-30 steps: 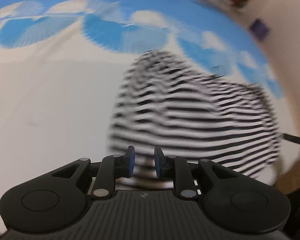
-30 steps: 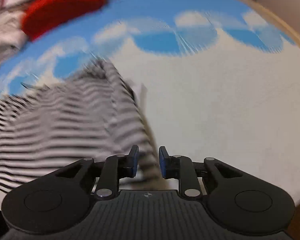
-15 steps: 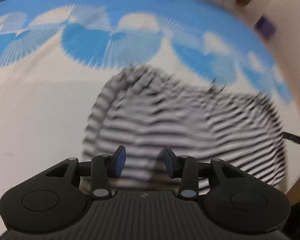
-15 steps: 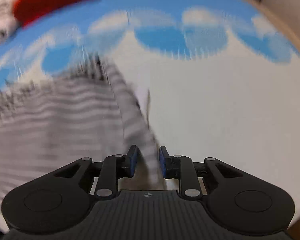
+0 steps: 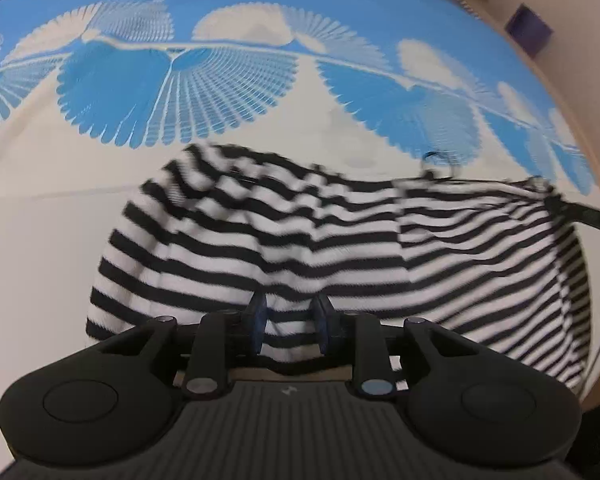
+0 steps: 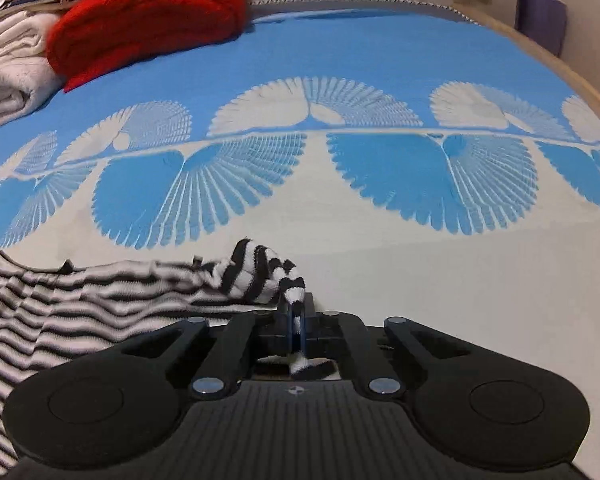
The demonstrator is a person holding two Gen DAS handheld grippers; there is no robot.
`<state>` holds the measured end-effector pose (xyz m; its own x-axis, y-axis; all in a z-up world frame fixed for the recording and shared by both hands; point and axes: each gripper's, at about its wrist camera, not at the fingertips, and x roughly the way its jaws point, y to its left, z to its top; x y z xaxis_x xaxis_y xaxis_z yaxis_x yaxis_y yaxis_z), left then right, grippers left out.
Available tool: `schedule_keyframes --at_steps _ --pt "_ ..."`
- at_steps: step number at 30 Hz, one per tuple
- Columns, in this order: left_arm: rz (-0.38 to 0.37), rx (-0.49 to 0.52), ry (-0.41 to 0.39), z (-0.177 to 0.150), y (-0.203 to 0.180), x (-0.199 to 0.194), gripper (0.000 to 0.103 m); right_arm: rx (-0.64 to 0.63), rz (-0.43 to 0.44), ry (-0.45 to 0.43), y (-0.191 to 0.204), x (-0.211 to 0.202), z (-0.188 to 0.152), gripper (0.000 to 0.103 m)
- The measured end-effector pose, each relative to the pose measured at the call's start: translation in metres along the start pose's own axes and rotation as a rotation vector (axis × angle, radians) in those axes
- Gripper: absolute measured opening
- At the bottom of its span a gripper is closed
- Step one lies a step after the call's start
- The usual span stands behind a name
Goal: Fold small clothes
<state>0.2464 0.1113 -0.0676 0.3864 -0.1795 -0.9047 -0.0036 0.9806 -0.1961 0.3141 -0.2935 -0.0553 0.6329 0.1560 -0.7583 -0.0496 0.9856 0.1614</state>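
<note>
Right wrist view: the striped shirt (image 6: 236, 276) is pinched by the right gripper (image 6: 296, 326); the left gripper (image 5: 290, 322) is closing around its hem, not yet clamped

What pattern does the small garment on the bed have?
Black and white horizontal stripes on the small garment, clearest in the left wrist view.

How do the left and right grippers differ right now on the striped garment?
The right gripper is shut, pinching a bunched corner of the striped garment; the left gripper has a gap between its jaws, which are closing, with cloth between them but not visibly pressed. In its own view, the right gripper sits at the garment's right end, the left at its near hem. Both point down over the blue-and-white bedspread.
</note>
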Motion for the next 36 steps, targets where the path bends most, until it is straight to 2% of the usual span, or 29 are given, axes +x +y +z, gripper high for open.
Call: schedule_keyframes --at_steps 3,6,8,9,13,15,18,20,23,25,26,27,28,29,31,34,36 --pt "-0.011 0.009 0.012 0.004 0.003 0.006 0.028 0.132 -0.042 0.037 -0.017 0.010 0.000 0.002" --pt "-0.040 -0.005 -0.020 0.010 0.010 -0.010 0.028 0.093 -0.048 0.097 -0.012 0.018 -0.004 0.004" --pt "-0.063 -0.035 -0.075 0.015 0.019 -0.024 0.028 0.029 -0.076 0.054 -0.004 0.007 -0.002 0.012" --pt "-0.063 -0.062 -0.087 0.018 0.026 -0.025 0.028 0.017 -0.078 0.026 -0.002 -0.001 -0.002 0.013" --pt "-0.013 -0.117 -0.020 0.023 0.045 0.002 0.028 0.014 -0.047 -0.075 -0.004 -0.039 -0.004 0.018" --pt "-0.013 -0.109 -0.027 0.024 0.046 0.009 0.028 0.007 0.005 -0.085 -0.005 -0.055 -0.009 0.019" --pt "0.000 -0.108 -0.042 0.026 0.045 -0.003 0.028 0.004 0.091 -0.044 -0.006 -0.073 -0.019 0.021" --pt "-0.022 -0.082 -0.077 0.024 0.038 -0.023 0.028 -0.045 0.118 -0.015 -0.001 -0.086 -0.030 0.022" --pt "-0.129 -0.010 -0.086 0.014 0.030 -0.048 0.029 -0.136 0.141 0.056 0.007 -0.097 -0.052 0.025" --pt "-0.192 0.069 -0.046 0.005 0.022 -0.050 0.034 -0.197 0.095 0.141 0.007 -0.093 -0.069 0.028" --pt "-0.190 0.118 -0.013 0.000 0.016 -0.044 0.036 -0.222 0.065 0.200 0.006 -0.085 -0.078 0.028" --pt "-0.156 0.156 0.018 -0.006 0.010 -0.035 0.036 -0.247 0.034 0.254 0.004 -0.078 -0.087 0.028" --pt "-0.086 0.195 0.056 -0.012 0.004 -0.023 0.036 -0.268 0.016 0.278 0.002 -0.074 -0.092 0.028" --pt "-0.027 0.224 0.077 -0.018 0.001 -0.015 0.034 -0.287 0.011 0.272 0.002 -0.075 -0.095 0.028" --pt "0.014 0.249 0.050 -0.024 -0.005 -0.021 0.034 -0.258 0.017 0.231 0.000 -0.085 -0.092 0.028" --pt "-0.007 0.245 -0.017 -0.030 -0.007 -0.056 0.034 -0.151 0.030 0.147 -0.010 -0.108 -0.087 0.028" --pt "-0.017 0.212 -0.002 -0.039 -0.003 -0.065 0.034 -0.155 0.021 0.154 -0.011 -0.109 -0.093 0.028"
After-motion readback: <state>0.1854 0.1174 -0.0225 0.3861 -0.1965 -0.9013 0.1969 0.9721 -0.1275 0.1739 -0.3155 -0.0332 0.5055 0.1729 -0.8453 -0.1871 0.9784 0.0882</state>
